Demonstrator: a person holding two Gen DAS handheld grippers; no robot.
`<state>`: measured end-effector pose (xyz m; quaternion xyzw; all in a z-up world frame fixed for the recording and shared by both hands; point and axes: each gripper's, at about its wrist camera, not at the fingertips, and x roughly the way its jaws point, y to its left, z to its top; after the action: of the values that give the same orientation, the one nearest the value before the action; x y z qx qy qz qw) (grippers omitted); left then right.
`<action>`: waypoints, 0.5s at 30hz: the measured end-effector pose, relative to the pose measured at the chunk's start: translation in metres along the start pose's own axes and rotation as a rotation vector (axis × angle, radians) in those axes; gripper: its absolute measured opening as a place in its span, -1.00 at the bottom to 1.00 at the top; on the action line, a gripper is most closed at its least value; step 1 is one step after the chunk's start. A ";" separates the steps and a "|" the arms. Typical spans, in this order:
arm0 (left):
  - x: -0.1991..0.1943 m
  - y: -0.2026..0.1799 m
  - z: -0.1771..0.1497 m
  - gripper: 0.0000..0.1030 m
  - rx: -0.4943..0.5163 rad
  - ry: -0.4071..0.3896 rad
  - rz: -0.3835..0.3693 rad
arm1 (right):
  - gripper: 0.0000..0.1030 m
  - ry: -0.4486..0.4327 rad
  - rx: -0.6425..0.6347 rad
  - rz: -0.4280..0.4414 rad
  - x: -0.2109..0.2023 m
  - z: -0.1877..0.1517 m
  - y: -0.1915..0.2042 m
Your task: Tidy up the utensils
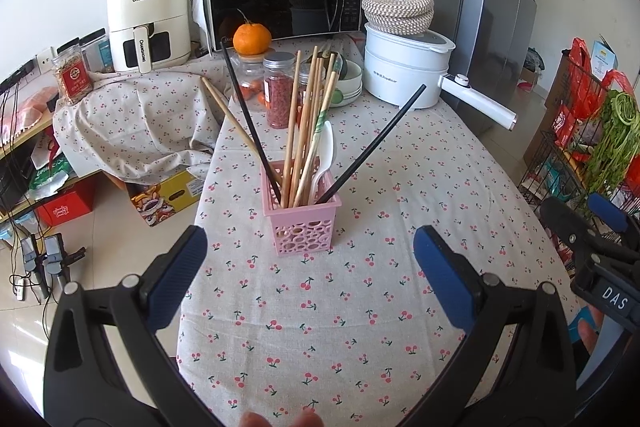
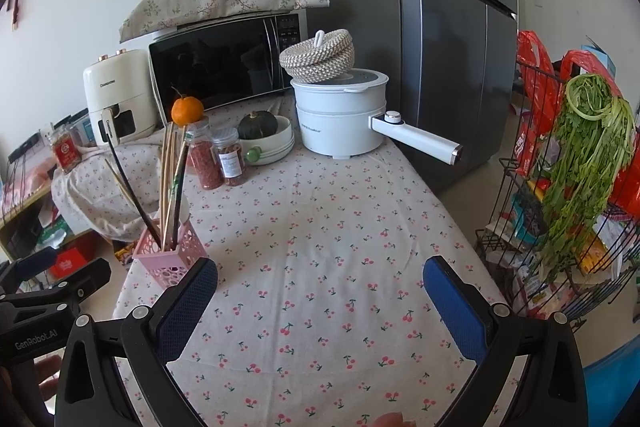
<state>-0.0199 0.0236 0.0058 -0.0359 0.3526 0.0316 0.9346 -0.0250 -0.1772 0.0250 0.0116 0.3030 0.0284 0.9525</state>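
A pink perforated utensil holder [image 1: 303,225] stands on the cherry-print tablecloth [image 1: 360,307]. It holds several wooden chopsticks [image 1: 306,131], two black chopsticks [image 1: 378,143] leaning outward, and a white spoon [image 1: 325,151]. My left gripper [image 1: 310,269] hovers open just in front of the holder, nothing between its blue pads [image 1: 442,279]. In the right wrist view the holder [image 2: 168,257] sits at the left, beyond the left finger. My right gripper [image 2: 320,307] is open and empty over bare cloth [image 2: 340,227]. The right gripper's body [image 1: 592,247] shows at the left view's right edge.
At the table's far end stand a white electric pot [image 2: 340,123] with a long handle [image 2: 416,139], a woven basket [image 2: 318,57], a bowl with a squash [image 2: 266,137], spice jars [image 2: 218,157], an orange [image 2: 187,110] and a microwave [image 2: 224,63]. A wire rack with greens [image 2: 580,167] borders the right.
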 end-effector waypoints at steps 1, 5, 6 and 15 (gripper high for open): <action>0.000 0.000 0.000 0.99 -0.001 0.002 -0.004 | 1.00 0.001 0.001 0.000 0.000 0.000 0.000; 0.001 -0.001 0.001 0.99 -0.001 0.012 -0.025 | 1.00 0.002 -0.002 -0.004 0.001 0.000 0.000; 0.000 -0.002 0.002 0.99 0.004 0.015 -0.030 | 1.00 0.003 -0.002 -0.004 0.001 0.000 0.000; -0.002 -0.004 0.002 0.99 0.006 0.006 -0.036 | 1.00 0.000 -0.009 -0.008 0.000 -0.002 0.002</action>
<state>-0.0196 0.0197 0.0093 -0.0393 0.3545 0.0138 0.9341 -0.0257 -0.1753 0.0236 0.0063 0.3027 0.0260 0.9527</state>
